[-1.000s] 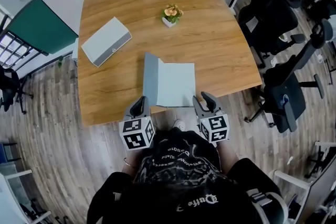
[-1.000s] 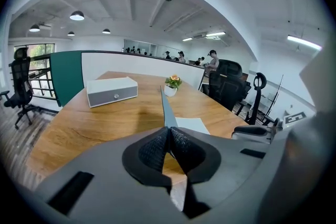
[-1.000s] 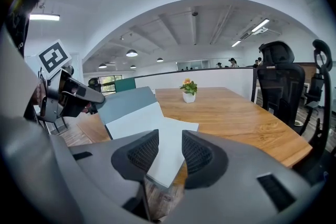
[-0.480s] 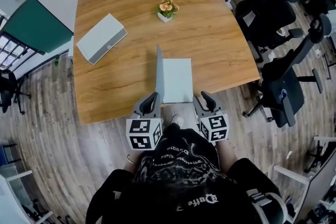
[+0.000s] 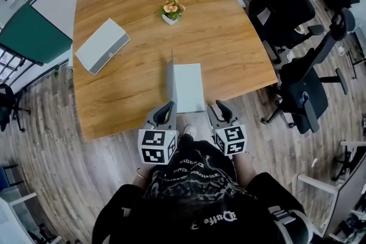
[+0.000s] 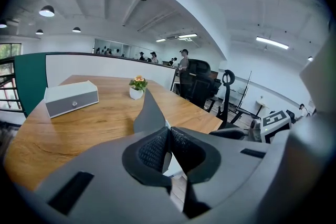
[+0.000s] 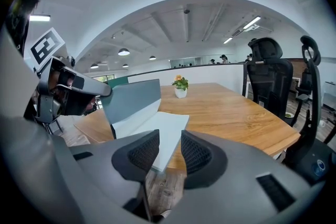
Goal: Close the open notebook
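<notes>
Wood table (image 5: 126, 88) stands on a plank floor (image 5: 63, 168), with black office chairs (image 5: 286, 20) off to its right and a green partition (image 5: 34, 37) at its left; a grey box (image 5: 102, 46) lies on the left of the top and a potted flower (image 5: 170, 11) sits at the far middle. The notebook (image 5: 190, 88) lies at the near edge in front of me, its page flat and its cover (image 5: 172, 86) standing about upright. My left claw (image 5: 166, 110) is clenched on that cover's near end, while my right claw (image 5: 219, 110) hangs with jaws apart just beside the notebook's near right corner, gripping nothing.
</notes>
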Available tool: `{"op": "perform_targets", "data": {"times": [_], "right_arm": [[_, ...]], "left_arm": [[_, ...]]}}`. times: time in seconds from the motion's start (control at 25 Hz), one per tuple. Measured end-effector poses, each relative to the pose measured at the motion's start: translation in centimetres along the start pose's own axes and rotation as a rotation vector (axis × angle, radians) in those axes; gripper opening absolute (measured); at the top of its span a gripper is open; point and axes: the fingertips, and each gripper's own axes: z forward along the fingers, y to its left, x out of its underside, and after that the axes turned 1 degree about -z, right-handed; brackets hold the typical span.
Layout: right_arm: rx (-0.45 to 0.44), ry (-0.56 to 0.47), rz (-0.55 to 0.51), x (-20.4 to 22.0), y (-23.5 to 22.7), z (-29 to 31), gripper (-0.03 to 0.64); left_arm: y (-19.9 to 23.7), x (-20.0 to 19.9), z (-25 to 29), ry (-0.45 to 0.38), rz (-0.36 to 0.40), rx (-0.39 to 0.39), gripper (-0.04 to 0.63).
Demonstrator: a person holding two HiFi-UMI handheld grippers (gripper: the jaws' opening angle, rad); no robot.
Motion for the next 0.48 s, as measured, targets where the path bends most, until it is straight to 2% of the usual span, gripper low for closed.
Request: {"op": "perform_targets", "data": {"times": [0.48], "right_arm": [[0.035,-0.001,0.014,0.7,-1.5,-0.7,0.135]], "left_arm": [[-3.6,1.8,3.6,0.081,0.062,0.112,0.035]]}}
